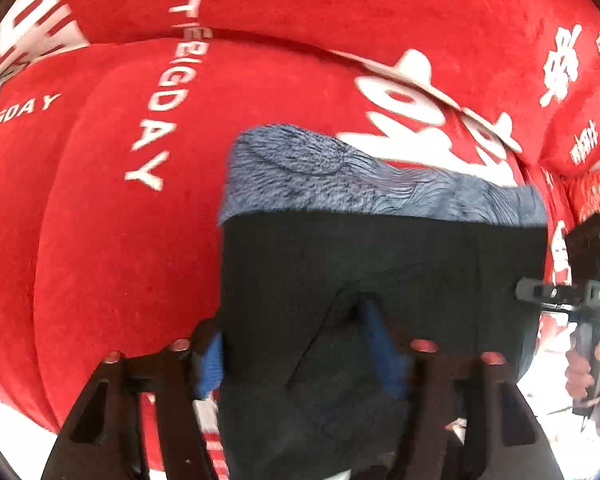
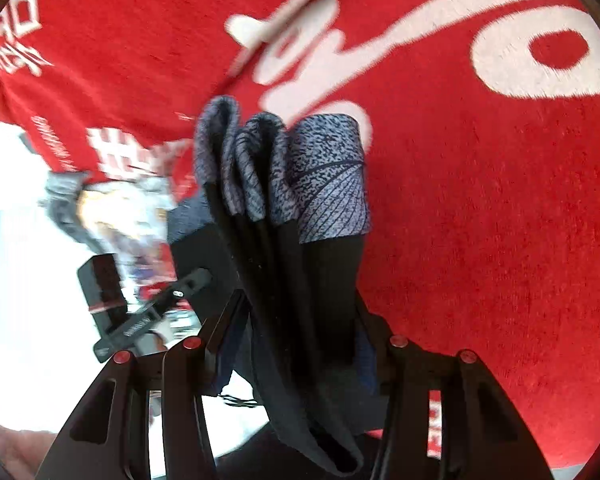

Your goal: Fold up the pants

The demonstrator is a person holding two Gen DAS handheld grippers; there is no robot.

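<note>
1. We see a red plush cover (image 1: 100, 240) filling nearly the whole background, its surface soft and bulging in rounded folds.
2. White lettering (image 1: 156, 120) reading "BIGDAY" runs across the cover, with large white characters (image 2: 540, 48) printed elsewhere on it.
3. Beyond the cover's lower edge lies a bright, washed-out white area (image 2: 28, 240); we cannot tell whether it is floor or wall.
4. Light is strong and even across the cover.

The black fabric pants (image 1: 380, 264) carry a grey speckled band with dark lines. Beneath them lies a red plush blanket (image 1: 100, 220) with white lettering.
</note>
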